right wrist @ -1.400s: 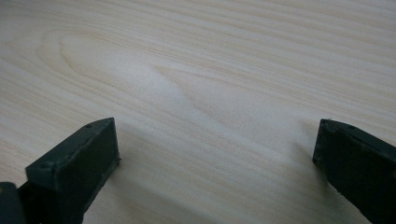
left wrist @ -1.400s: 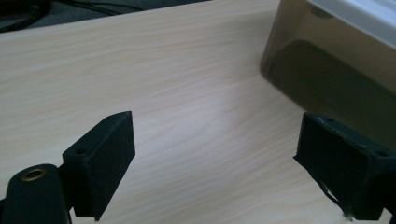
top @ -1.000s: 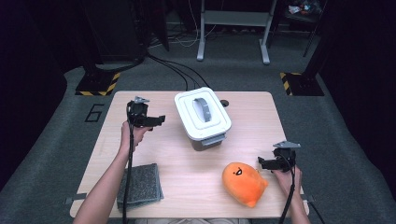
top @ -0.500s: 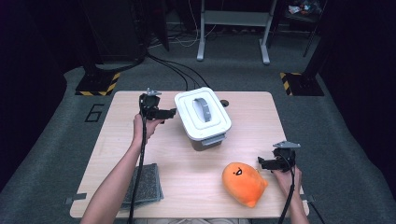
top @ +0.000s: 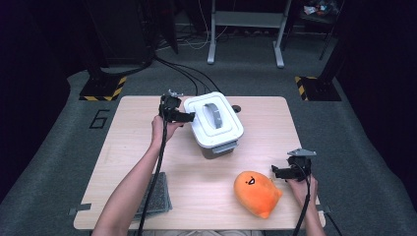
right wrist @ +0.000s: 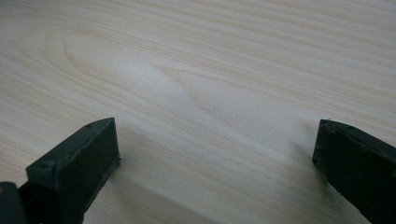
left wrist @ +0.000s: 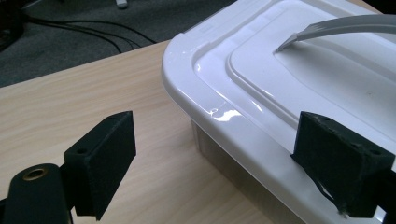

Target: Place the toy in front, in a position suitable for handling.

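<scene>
- Right now we see the white plastic storage box with a snap-on lid and grey carrying handle (top: 215,125) standing at the middle of the pale wooden table (top: 123,157), toward its far edge.
- Our left gripper (top: 186,117) sits just beside the box's left far corner, jaws spread wide, nothing held; in the left gripper view (left wrist: 224,154) the lid's rounded white rim runs between the two black pads without either pressing on it.
- Our right gripper (top: 276,172) rests low at the near right, also wide open and empty, with bare wood between its pads in the right gripper view (right wrist: 210,163).
- A soft orange plush toy with a small dark face (top: 255,192) lies just left of that right gripper, well apart from the box.
- A folded dark grey cloth (top: 160,199) lies at the near left, partly under the left forearm.
- We judge the box stiff and fairly light, but its glossy lid looks slippery, so a pinch on the sloped rim could slide off.
- We think the better hold is either the overhanging lip of the lid, one pad above and one beneath, or the flat grey handle on top.
- We cannot tell whether the front latch is fastened, nor whether anything is inside the box.
- If it is fastened, lifting at the corner may tip the whole box instead of freeing the lid.
</scene>
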`<action>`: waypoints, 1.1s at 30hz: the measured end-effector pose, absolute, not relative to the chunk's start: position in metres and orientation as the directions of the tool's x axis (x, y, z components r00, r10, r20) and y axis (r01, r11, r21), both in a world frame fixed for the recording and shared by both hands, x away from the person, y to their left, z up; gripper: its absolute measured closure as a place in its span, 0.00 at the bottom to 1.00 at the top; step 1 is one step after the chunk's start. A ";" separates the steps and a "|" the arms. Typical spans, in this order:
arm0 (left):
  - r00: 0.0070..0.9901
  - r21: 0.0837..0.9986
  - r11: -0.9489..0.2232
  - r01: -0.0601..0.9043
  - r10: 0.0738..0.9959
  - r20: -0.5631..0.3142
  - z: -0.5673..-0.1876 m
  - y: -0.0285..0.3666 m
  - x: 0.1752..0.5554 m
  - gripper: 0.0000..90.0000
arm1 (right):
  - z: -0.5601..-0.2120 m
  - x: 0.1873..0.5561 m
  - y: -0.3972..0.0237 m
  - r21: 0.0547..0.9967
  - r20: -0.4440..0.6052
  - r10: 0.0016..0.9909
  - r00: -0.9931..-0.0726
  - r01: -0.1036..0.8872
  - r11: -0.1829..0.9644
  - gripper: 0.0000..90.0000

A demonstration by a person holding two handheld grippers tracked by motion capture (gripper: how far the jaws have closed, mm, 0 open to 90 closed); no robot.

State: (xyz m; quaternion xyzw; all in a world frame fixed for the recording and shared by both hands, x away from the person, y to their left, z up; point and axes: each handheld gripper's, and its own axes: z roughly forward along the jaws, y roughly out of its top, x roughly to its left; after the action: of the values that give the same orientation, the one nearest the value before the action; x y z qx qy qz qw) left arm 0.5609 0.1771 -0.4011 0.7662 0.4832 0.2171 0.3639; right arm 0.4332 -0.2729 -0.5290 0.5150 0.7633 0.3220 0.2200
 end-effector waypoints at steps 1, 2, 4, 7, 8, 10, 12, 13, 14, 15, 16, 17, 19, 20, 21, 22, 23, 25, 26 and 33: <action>0.439 0.767 -0.269 0.582 0.898 -0.018 -0.402 0.176 0.561 0.14 | -0.529 0.433 -0.273 0.718 -0.003 0.928 -0.372 0.645 0.261 0.00; 0.438 0.768 -0.269 0.581 0.899 -0.016 -0.403 0.175 0.562 0.14 | -0.529 0.433 -0.273 0.718 -0.003 0.928 -0.372 0.645 0.261 0.00; 0.439 0.771 -0.274 0.575 0.898 -0.008 -0.405 0.173 0.563 0.14 | -0.529 0.433 -0.273 0.719 -0.003 0.928 -0.372 0.645 0.261 0.00; 0.436 0.772 -0.302 0.559 0.899 0.036 -0.403 0.172 0.563 0.14 | -0.529 0.433 -0.273 0.719 -0.003 0.929 -0.371 0.645 0.260 0.00; 0.436 0.772 -0.302 0.559 0.899 0.036 -0.403 0.172 0.563 0.14 | -0.529 0.433 -0.273 0.719 -0.003 0.929 -0.371 0.645 0.260 0.00; 0.434 0.767 -0.311 0.561 0.900 0.048 -0.403 0.173 0.563 0.14 | -0.529 0.433 -0.273 0.719 -0.003 0.929 -0.371 0.645 0.260 0.00; 0.429 0.762 -0.314 0.566 0.902 0.053 -0.403 0.176 0.563 0.14 | -0.529 0.433 -0.273 0.719 -0.003 0.929 -0.370 0.645 0.260 0.00; 0.425 0.766 -0.294 0.571 0.904 0.030 -0.404 0.178 0.563 0.14 | -0.529 0.433 -0.273 0.719 -0.003 0.929 -0.371 0.645 0.260 0.00; 0.425 0.766 -0.294 0.571 0.904 0.030 -0.404 0.178 0.563 0.14 | -0.529 0.433 -0.273 0.719 -0.003 0.929 -0.370 0.645 0.260 0.00; 0.424 0.768 -0.288 0.572 0.905 0.024 -0.405 0.179 0.563 0.14 | -0.529 0.433 -0.273 0.719 -0.003 0.929 -0.370 0.645 0.260 0.00; 0.424 0.768 -0.288 0.572 0.905 0.024 -0.405 0.179 0.563 0.14 | -0.529 0.433 -0.273 0.719 -0.003 0.929 -0.370 0.645 0.260 0.00; 0.423 0.771 -0.285 0.569 0.906 0.022 -0.405 0.178 0.563 0.14 | -0.529 0.433 -0.273 0.719 -0.004 0.929 -0.371 0.645 0.261 0.00; 0.423 0.773 -0.290 0.564 0.906 0.031 -0.404 0.176 0.563 0.14 | -0.529 0.433 -0.273 0.719 -0.006 0.928 -0.372 0.644 0.263 0.00; 0.424 0.776 -0.289 0.560 0.905 0.031 -0.404 0.175 0.563 0.15 | -0.529 0.433 -0.273 0.719 -0.005 0.928 -0.371 0.644 0.262 0.00; 0.422 0.776 -0.284 0.563 0.906 0.026 -0.404 0.173 0.563 0.15 | -0.529 0.433 -0.273 0.719 -0.005 0.929 -0.371 0.644 0.261 0.00; 0.421 0.777 -0.284 0.563 0.907 0.026 -0.404 0.173 0.563 0.15 | -0.529 0.433 -0.273 0.719 -0.004 0.929 -0.371 0.645 0.260 0.00; 0.419 0.776 -0.284 0.563 0.907 0.028 -0.404 0.172 0.563 0.15 | -0.529 0.433 -0.273 0.718 -0.006 0.928 -0.372 0.644 0.263 0.00; 0.414 0.776 -0.282 0.564 0.910 0.030 -0.402 0.171 0.562 0.16 | -0.529 0.433 -0.273 0.719 -0.004 0.929 -0.371 0.644 0.260 0.00; 0.410 0.783 -0.274 0.558 0.912 0.027 -0.400 0.170 0.561 0.15 | -0.529 0.433 -0.273 0.719 -0.004 0.929 -0.371 0.645 0.261 0.00; 0.428 0.820 -0.246 0.517 0.904 0.002 -0.387 0.154 0.552 0.15 | -0.529 0.433 -0.273 0.719 -0.004 0.929 -0.371 0.644 0.260 0.00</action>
State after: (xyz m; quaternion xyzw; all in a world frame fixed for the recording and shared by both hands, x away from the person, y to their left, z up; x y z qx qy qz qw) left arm 0.5521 0.1538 -0.3867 0.7495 0.4740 0.2479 0.3900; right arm 0.4331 -0.2728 -0.5290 0.5158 0.7625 0.3222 0.2207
